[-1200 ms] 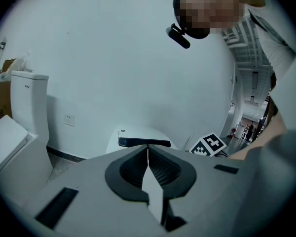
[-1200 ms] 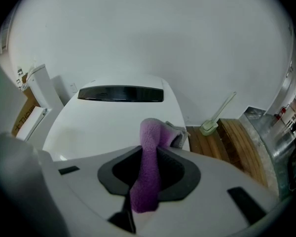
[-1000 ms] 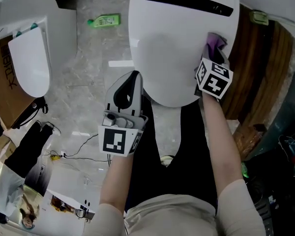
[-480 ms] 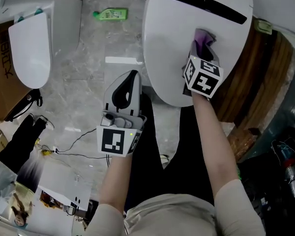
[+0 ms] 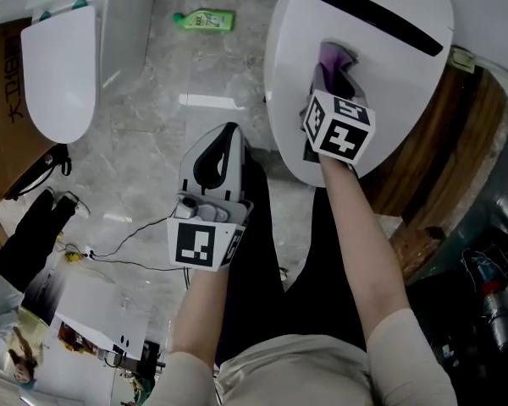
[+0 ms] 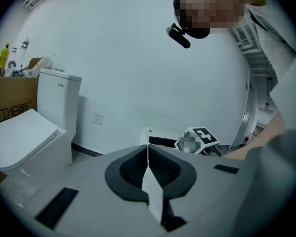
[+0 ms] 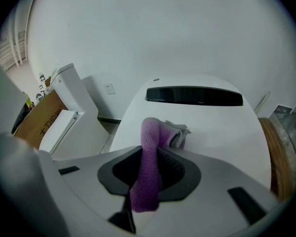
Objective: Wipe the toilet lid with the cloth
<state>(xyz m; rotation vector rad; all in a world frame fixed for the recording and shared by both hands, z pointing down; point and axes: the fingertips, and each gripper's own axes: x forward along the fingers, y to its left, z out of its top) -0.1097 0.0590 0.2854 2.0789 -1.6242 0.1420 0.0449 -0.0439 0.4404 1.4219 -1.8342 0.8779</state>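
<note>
The white toilet lid (image 5: 389, 83) fills the upper right of the head view, with a black slot near its back; it also shows in the right gripper view (image 7: 222, 127). My right gripper (image 5: 332, 81) is shut on a purple cloth (image 5: 336, 61), and the cloth (image 7: 149, 164) lies pressed on the lid's middle, its grey underside bunched ahead of the jaws. My left gripper (image 5: 223, 146) hangs over the floor left of the toilet, jaws shut with nothing between them (image 6: 148, 169).
A second white toilet (image 5: 55, 66) stands at the left beside a cardboard box (image 5: 4, 134). A green bottle (image 5: 205, 19) lies on the marble floor. A cable (image 5: 135, 244) trails across the floor. Wooden boards (image 5: 423, 167) lie right of the toilet.
My right gripper has slid the purple cloth leftward across the lid, from its right edge toward the middle. The left gripper has stayed where it was.
</note>
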